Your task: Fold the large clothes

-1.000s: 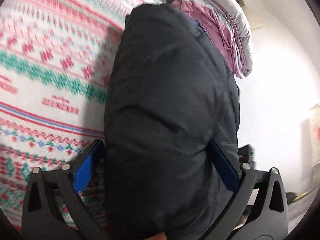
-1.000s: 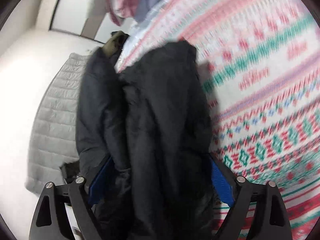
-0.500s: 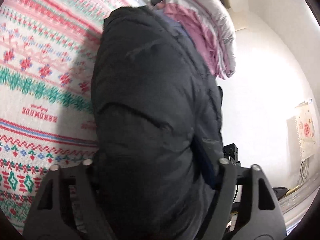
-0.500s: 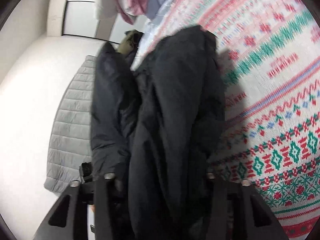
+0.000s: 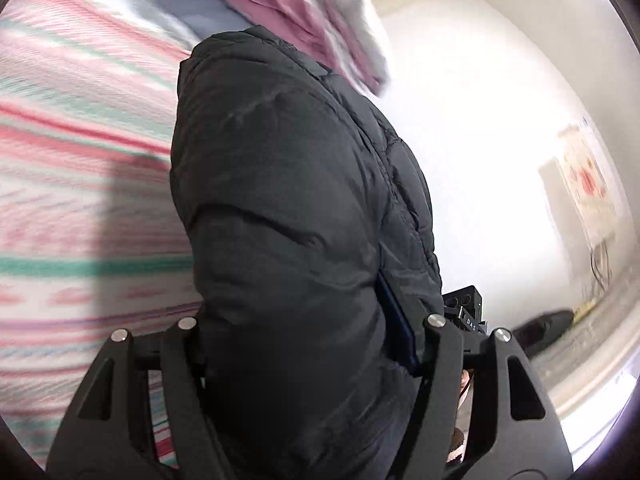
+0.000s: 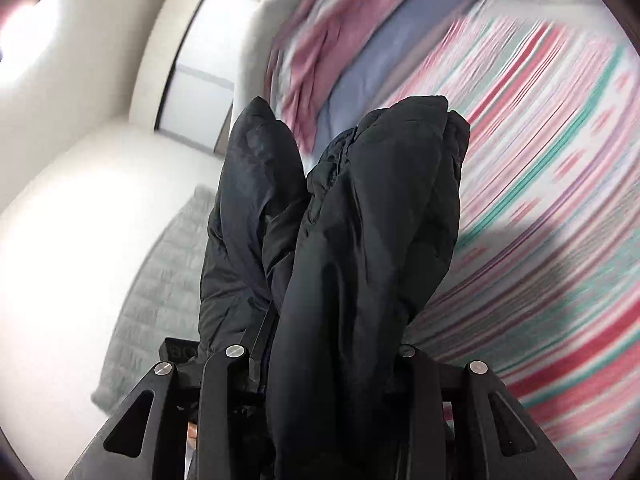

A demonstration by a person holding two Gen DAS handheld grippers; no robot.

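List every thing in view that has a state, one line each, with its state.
Black puffer jacket: bunched, gripped by both grippers, lifted off the blanket.
Left gripper: jaws closing, clamped on the jacket.
Right gripper: jaws closing, clamped on the jacket.
Patterned blanket: spread flat, motion-blurred.
Pink and grey bedding: heaped at the bed's far end.
Grey quilted garment: lying spread on the floor.
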